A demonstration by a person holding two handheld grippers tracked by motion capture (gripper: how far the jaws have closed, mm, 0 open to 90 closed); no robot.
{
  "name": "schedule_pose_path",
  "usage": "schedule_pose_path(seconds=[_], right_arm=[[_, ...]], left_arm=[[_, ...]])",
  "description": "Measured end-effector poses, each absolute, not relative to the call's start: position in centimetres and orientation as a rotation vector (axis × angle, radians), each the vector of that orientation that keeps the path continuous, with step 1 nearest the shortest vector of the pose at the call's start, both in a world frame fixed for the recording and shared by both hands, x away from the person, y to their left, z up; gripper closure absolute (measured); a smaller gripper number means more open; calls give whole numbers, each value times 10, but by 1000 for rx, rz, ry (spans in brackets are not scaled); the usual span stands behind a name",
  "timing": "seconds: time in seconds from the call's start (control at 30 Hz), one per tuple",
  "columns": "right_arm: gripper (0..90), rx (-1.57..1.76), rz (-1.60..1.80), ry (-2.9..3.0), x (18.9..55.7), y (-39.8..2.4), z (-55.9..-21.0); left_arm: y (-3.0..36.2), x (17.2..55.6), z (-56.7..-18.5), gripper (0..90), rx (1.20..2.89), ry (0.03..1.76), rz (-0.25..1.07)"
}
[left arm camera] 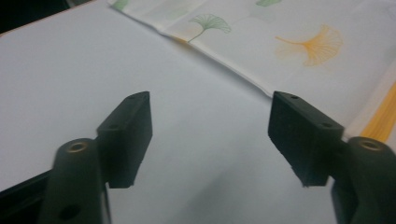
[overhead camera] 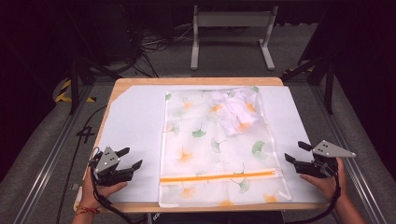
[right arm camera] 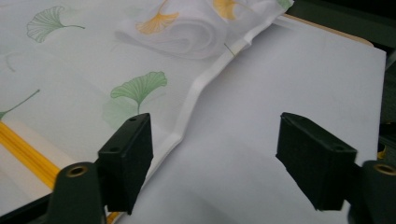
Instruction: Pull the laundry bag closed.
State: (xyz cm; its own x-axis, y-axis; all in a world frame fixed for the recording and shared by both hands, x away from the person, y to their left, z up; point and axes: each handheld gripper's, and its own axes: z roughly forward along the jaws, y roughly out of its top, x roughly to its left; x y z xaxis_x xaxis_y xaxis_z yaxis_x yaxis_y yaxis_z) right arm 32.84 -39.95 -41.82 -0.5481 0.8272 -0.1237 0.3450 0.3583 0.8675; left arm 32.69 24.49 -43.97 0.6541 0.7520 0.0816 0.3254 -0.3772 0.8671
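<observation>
Presently: wooden table (overhead camera: pixel 125 84) carries a white sheet (overhead camera: pixel 133 121) across nearly its whole top. On the sheet, centre, lies a translucent mesh laundry bag (overhead camera: pixel 205 154) printed with green and orange ginkgo leaves, flat, long axis running 12 to 6 o'clock. An orange zipper (overhead camera: pixel 219 177) crosses the bag near its 6 o'clock end. A crumpled white garment (overhead camera: pixel 236 112) sits inside the bag toward 1 o'clock, bunched against that corner.

Left gripper (overhead camera: pixel 131 158) rests at 8 o'clock of the bag, well apart from its edge; jaws spread wide, nothing between them. In the left gripper view the bag's edge (left arm camera: pixel 224 70) runs ahead of the jaws, zipper (left arm camera: pixel 383 116) at the far right.

Right gripper (overhead camera: pixel 295 152) sits at 4 o'clock, near the bag's right hem but not touching; jaws likewise spread, empty. The right gripper view shows the hem (right arm camera: pixel 196 100) passing just beside one jaw and the garment (right arm camera: pixel 182 35) farther on.

Judgement: the step in hand is the approach, both tools at rest on either side, no grasp yet. The zipper looks shut along its length, though its pull is too small to locate. The next move likely calls for one gripper to pin the fabric at the zipper end while the other finds the pull; thin mesh will want a low, shallow pinch.
</observation>
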Motion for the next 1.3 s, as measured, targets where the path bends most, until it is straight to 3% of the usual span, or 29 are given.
schedule_pose_path(seconds=[0.3, 1.3], right_arm=[[125, 1058, 1080, 2001, 325, -404, -430], [102, 1083, 1038, 2000, 324, -400, -437]], left_arm=[[256, 326, -452, 137, 1885, 946, 563], [253, 325, -453, 106, 1891, 943, 561]])
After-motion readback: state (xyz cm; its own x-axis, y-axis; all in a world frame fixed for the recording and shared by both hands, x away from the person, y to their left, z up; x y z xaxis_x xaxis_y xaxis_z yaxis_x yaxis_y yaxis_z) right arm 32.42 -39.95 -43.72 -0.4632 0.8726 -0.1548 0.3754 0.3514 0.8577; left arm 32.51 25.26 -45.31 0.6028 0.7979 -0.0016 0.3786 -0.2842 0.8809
